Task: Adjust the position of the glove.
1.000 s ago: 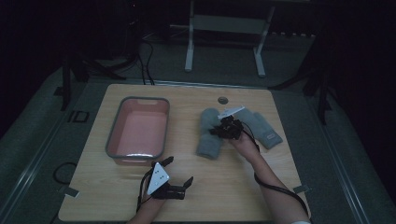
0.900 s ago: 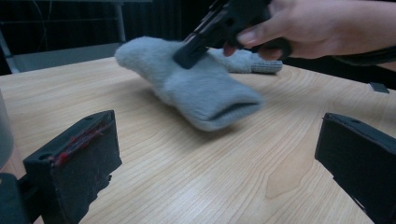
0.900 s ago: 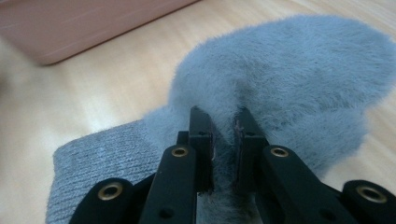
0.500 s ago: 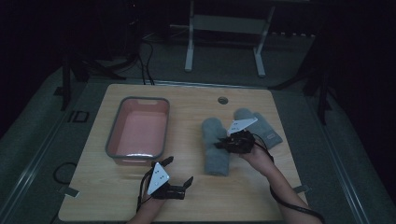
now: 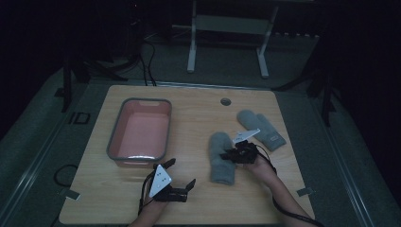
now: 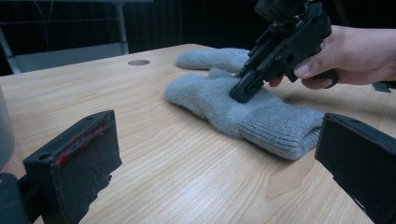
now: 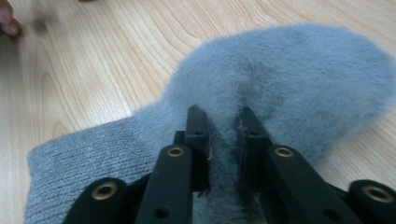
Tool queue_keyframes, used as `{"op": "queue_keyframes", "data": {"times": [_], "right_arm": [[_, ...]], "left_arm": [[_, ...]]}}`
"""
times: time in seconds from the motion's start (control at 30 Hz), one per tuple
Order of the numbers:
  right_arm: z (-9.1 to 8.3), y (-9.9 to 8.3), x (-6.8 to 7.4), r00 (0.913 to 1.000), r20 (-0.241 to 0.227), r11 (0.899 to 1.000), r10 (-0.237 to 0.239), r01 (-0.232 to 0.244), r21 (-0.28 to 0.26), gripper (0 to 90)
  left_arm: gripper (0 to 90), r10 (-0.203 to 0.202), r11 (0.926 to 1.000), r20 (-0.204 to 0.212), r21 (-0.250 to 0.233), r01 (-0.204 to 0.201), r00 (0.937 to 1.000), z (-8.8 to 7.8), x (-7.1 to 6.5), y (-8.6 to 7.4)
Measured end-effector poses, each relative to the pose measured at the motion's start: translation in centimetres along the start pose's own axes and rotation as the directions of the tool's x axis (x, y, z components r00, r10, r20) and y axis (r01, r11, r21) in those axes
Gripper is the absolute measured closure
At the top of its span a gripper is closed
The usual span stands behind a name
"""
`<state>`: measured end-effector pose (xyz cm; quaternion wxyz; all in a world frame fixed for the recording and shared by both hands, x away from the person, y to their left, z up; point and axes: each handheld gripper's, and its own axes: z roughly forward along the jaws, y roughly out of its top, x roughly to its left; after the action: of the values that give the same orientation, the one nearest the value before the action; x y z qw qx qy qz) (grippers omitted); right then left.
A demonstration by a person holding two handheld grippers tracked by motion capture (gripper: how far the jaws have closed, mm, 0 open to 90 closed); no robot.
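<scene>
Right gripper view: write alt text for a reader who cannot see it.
The right gripper has its two black jaws pinching a ridge of fuzzy fabric on a grey mitten, and they have just been opening slightly. The mitten lies flat on the light wooden table, its ribbed cuff at lower left.

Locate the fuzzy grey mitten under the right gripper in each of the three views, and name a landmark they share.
High view: the fuzzy grey mitten lies right of centre, cuff toward the person.
Left gripper view: the mitten lies mid-frame, cuff at the right.
Right gripper view: the mitten spans the frame, cuff at lower left.
Shared landmark: the right gripper, its fingers pinching a fold of fleece.
</scene>
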<state>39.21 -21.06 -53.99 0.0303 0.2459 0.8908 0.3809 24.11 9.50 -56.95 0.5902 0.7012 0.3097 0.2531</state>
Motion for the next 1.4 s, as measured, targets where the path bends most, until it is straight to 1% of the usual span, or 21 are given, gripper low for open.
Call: {"op": "queue_keyframes", "data": {"times": [0.03,0.1,0.13,0.2,0.3,0.4,0.57,0.63,0.67,0.7,0.77,0.87,0.9,0.93,0.97,1.0,1.07,1.13,1.2,1.3,1.4], "right_arm": [[0.1,0.0,-0.2,1.0000,-0.003,1.000,0.001,-0.001,0.006,70.4],[0.4,0.0,-0.4,1.0000,0.000,1.000,0.009,-0.009,0.016,57.9],[0.6,-0.1,-0.6,0.9999,-0.001,1.000,0.015,-0.015,0.028,54.0],[0.8,-0.1,-0.8,0.9996,-0.022,1.000,0.015,-0.014,0.026,50.9],[1.0,0.0,-1.0,0.9994,-0.035,1.000,0.005,-0.005,0.022,47.4],[1.1,0.2,-1.0,0.9993,-0.035,1.000,-0.014,0.015,0.027,43.2],[0.4,0.7,-0.6,0.9983,-0.020,0.998,-0.054,0.055,0.025,33.1],[0.1,0.8,-0.5,0.9982,-0.024,0.998,-0.056,0.056,0.016,30.9],[-0.3,0.9,-0.4,0.9984,-0.027,0.999,-0.051,0.051,0.008,25.8],[-0.7,1.0,-0.4,0.9986,-0.018,0.999,-0.051,0.050,-0.006,24.2],[-1.4,1.3,-0.4,0.9993,0.011,0.999,-0.036,0.036,-0.011,21.1],[-2.7,1.4,-0.7,0.9963,0.076,0.999,-0.039,0.041,-0.033,21.4],[-3.1,1.4,-0.8,0.9945,0.098,0.998,-0.038,0.042,-0.041,23.0],[-3.6,1.3,-1.0,0.9948,0.095,0.998,-0.035,0.039,-0.048,29.9],[-4.0,1.4,-1.4,0.9964,0.082,0.999,-0.020,0.023,-0.046,30.8],[-4.5,1.3,-1.6,0.9953,0.096,0.998,-0.012,0.018,-0.057,30.7],[-5.3,1.1,-2.2,0.9908,0.134,0.997,-0.014,0.024,-0.075,33.3],[-6.1,0.9,-2.8,0.9825,0.186,0.995,0.003,0.015,-0.095,33.5],[-6.9,0.6,-3.3,0.9722,0.234,0.992,0.014,0.015,-0.122,33.7],[-7.9,0.2,-4.4,0.9545,0.293,0.989,0.053,-0.010,-0.147,35.0],[-8.8,-0.1,-5.7,0.9391,0.329,0.985,0.098,-0.045,-0.164,36.3]], "left_arm": [[0.2,0.000,1.0000,0.000,0.000,0.000,1.0000,0.0,0.0,0.0],[0.2,-0.001,1.0000,0.000,-0.001,0.001,1.0000,0.0,0.0,0.0],[0.2,-0.001,1.0000,0.000,0.000,0.001,1.0000,0.0,0.0,0.0],[0.2,-0.001,1.0000,0.001,0.000,0.001,1.0000,0.0,0.0,0.0],[0.2,-0.001,1.0000,0.001,-0.001,0.001,1.0000,0.0,0.0,0.0],[0.2,-0.002,1.0000,0.001,0.000,0.002,1.0000,0.0,0.0,0.0],[0.2,-0.004,1.0000,0.003,0.001,0.004,1.0000,0.0,0.0,0.0],[0.2,-0.004,1.0000,0.003,0.001,0.004,1.0000,0.0,0.1,0.0],[0.2,-0.005,1.0000,0.004,0.001,0.005,1.0000,0.0,0.1,0.0],[0.2,-0.004,1.0000,0.004,0.001,0.004,1.0000,0.0,0.1,0.0],[0.2,-0.004,1.0000,0.003,0.001,0.004,1.0000,0.0,0.0,0.0],[0.2,-0.003,1.0000,0.003,0.001,0.003,1.0000,0.0,0.0,0.0],[0.2,-0.003,1.0000,0.003,0.001,0.003,1.0000,0.0,0.0,0.0],[0.2,-0.003,1.0000,0.003,0.001,0.003,1.0000,0.0,0.0,0.0],[0.2,-0.003,1.0000,0.003,0.001,0.003,1.0000,0.0,0.0,0.0],[0.2,-0.003,1.0000,0.003,0.001,0.003,1.0000,0.0,0.0,0.0],[0.2,-0.003,1.0000,0.003,0.001,0.003,1.0000,0.0,0.0,0.0],[0.2,-0.003,1.0000,0.002,0.001,0.003,1.0000,0.0,0.0,0.0],[0.2,-0.003,1.0000,0.002,0.001,0.003,1.0000,0.0,0.0,0.0],[0.2,-0.004,1.0000,0.003,0.001,0.004,1.0000,0.0,0.0,0.0],[0.2,-0.004,1.0000,0.003,0.001,0.004,1.0000,0.0,0.0,0.0]]}}
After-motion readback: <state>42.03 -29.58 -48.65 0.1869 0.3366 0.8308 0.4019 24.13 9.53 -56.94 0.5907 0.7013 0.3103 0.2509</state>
